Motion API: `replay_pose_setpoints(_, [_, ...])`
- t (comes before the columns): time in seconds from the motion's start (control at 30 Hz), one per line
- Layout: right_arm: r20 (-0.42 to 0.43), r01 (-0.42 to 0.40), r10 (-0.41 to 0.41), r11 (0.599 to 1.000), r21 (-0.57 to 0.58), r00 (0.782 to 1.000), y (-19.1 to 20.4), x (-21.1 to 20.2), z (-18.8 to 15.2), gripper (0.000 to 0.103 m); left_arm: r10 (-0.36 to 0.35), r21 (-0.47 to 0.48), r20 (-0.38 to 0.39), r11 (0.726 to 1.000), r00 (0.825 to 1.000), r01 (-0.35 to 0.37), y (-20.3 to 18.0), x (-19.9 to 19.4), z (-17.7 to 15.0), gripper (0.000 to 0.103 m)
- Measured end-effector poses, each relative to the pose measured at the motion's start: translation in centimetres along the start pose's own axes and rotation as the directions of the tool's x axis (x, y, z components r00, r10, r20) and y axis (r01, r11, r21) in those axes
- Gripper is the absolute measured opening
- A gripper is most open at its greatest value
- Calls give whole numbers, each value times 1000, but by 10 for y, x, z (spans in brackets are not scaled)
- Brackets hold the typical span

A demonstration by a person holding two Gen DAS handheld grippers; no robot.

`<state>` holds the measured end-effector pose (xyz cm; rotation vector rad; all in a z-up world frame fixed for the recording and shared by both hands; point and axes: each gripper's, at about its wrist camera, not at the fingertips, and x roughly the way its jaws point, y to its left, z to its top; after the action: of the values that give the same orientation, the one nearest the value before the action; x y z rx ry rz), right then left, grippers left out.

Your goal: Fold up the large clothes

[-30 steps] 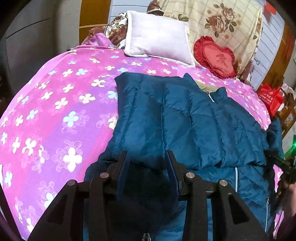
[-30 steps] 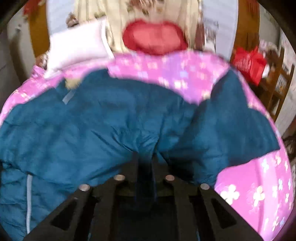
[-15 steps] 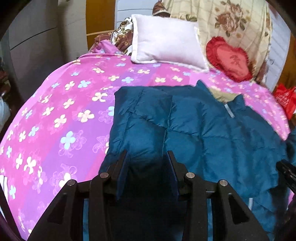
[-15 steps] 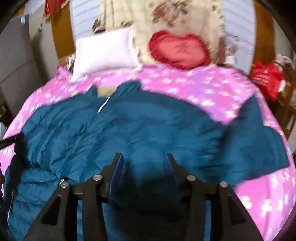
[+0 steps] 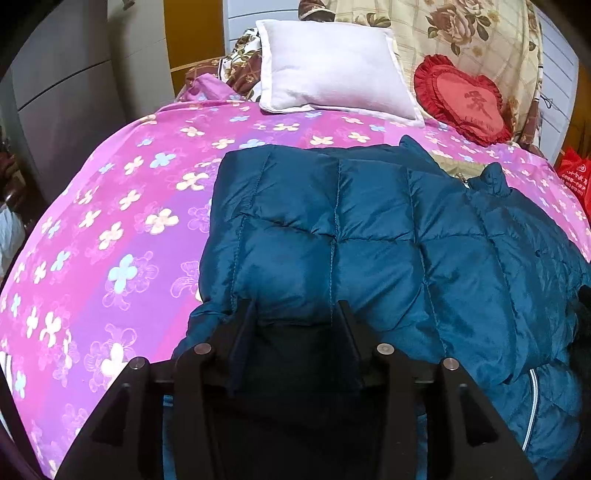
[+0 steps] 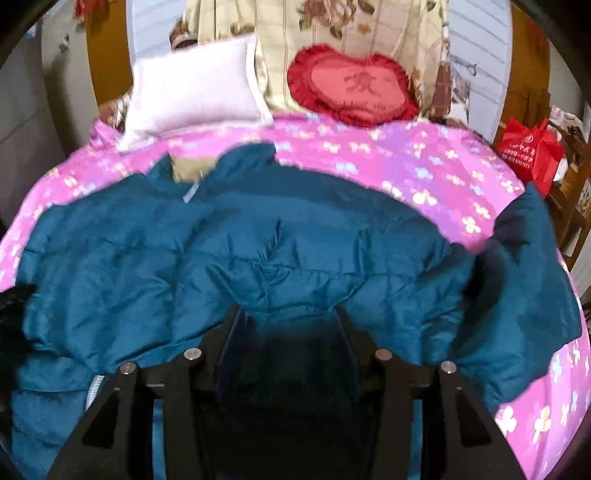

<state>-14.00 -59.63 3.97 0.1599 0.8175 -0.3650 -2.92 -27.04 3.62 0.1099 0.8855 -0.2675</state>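
Teal quilted jacket point(image 5: 369, 236) spread on the pink flowered bedspread point(image 5: 122, 221).
Left gripper point(image 5: 295, 314) and right gripper point(image 6: 288, 317) hover over the jacket's near edge, jaws opening, fabric between them unpinched.

Jacket point(image 5: 369, 236): deep teal-blue, glossy, quilted in square panels with same-colour stitching; pale grey zip tape point(image 5: 531, 402) along one edge; beige-tan lining point(image 6: 188, 166) at the neck.

Bedspread point(image 5: 122, 206): bright pink banded with purple, scattered four-petal flowers in white, cream and light blue, some only outlined.

Pillow point(image 5: 332, 66): plain white, faintly lilac.

Heart cushion point(image 5: 465, 99): red, ruffled darker red border, a darker character on the face.

Hanging cloth point(image 5: 472, 33): cream check with brown roses and green leaves.

Bag point(image 6: 532, 151): red, white print.

Left gripper point(image 5: 295, 310) and right gripper point(image 6: 290, 314): matte black, silver rivets.
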Motion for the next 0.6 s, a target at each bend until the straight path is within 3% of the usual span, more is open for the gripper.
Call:
replay_pose_setpoints(0.03, [12,6,-6,1000,0,1000,-1,-3,0,65,1,0,1,1000,1000,-1,0,0,0,24])
replay_pose_setpoints(0.1, [2,28,-28,1000,-1,1000,-3,3,0,69,0,0,4,1000,1000,0,0,0,0,24])
replay_pose_setpoints(0.2, [-102,63,-63,998,-4,993,-8,33,-9,69,-2,3,20,1000,1000,2,0,-1,-2,25])
replay_pose_setpoints(0.5, [-56,8,-6,999,42,998,-9,1,-18,70,-24,-18,27,1000,999,24,3,-34,-6,25])
replay_pose_setpoints(0.6, [-41,-6,7,999,36,999,-5,-15,-24,76,-35,-16,29,999,999,35,1,-47,-9,25])
